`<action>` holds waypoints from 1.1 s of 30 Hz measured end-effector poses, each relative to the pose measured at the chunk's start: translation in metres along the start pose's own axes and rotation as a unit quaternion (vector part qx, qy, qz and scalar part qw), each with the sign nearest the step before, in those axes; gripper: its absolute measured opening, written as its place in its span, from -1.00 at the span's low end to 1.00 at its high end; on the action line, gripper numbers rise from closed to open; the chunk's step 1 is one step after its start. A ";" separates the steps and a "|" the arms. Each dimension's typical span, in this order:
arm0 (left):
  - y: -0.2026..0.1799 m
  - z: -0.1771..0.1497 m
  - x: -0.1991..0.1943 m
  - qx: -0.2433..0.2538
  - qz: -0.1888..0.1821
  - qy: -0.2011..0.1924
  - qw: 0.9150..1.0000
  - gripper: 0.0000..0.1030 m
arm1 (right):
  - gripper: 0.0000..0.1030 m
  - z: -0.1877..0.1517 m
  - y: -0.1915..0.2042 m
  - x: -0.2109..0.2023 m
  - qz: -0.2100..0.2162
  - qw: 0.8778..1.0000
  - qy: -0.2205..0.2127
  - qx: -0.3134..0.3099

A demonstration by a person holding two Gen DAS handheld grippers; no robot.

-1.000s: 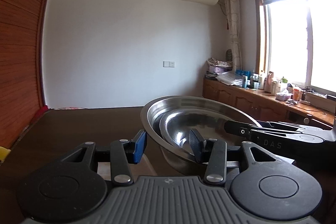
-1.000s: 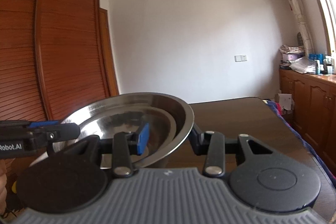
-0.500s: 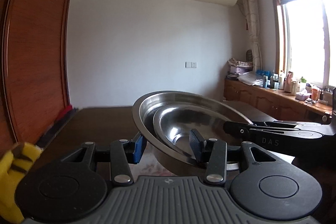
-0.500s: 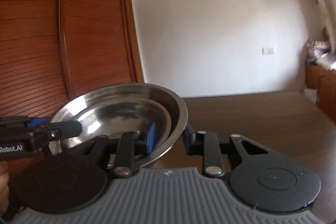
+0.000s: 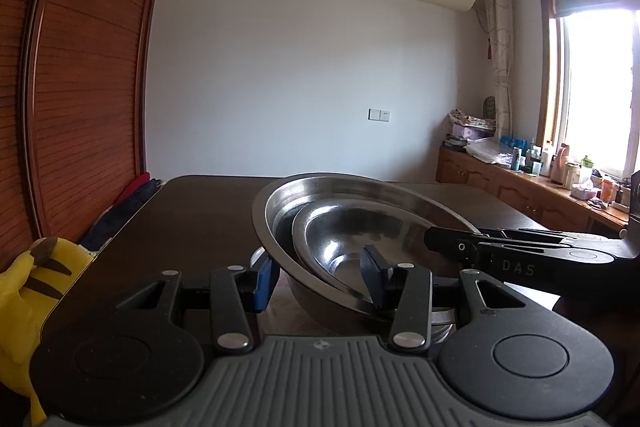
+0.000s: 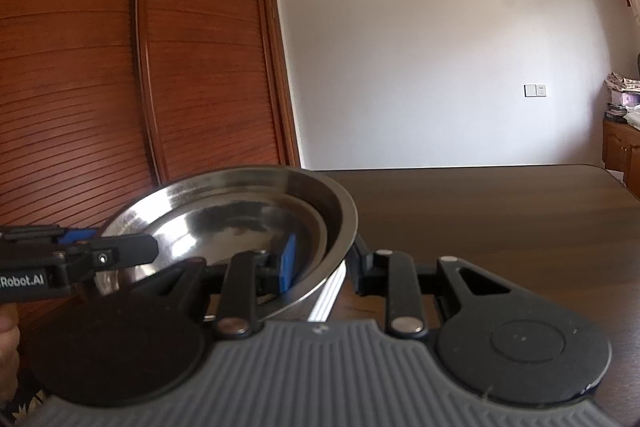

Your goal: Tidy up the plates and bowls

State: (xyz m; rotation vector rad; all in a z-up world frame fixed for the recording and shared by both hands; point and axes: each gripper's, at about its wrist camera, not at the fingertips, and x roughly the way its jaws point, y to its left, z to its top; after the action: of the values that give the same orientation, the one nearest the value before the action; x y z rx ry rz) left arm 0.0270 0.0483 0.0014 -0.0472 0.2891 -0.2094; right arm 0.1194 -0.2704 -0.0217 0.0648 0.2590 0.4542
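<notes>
Two steel bowls are nested, the smaller bowl (image 5: 344,239) lying inside the large bowl (image 5: 280,211), both tilted above the dark tabletop (image 5: 192,211). Left gripper (image 5: 318,277) has its jaws around the large bowl's near rim, one pad outside and one inside, gripping it. Right gripper (image 6: 320,263) pinches the opposite rim between its jaws likewise. Beside the left jaws, off the tabletop edge, sits a yellow plush toy (image 5: 36,279)
</notes>
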 end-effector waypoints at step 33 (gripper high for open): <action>-0.005 0.009 0.005 0.028 0.052 -0.030 0.998 0.87 | 0.29 0.014 0.022 0.003 -0.036 0.997 -0.022 -0.061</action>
State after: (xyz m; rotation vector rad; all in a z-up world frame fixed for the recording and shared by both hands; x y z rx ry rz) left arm 0.0329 0.0425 0.0087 0.0162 0.2244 -0.1127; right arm 0.1163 -0.2492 -0.0060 -0.0529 0.1886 0.3947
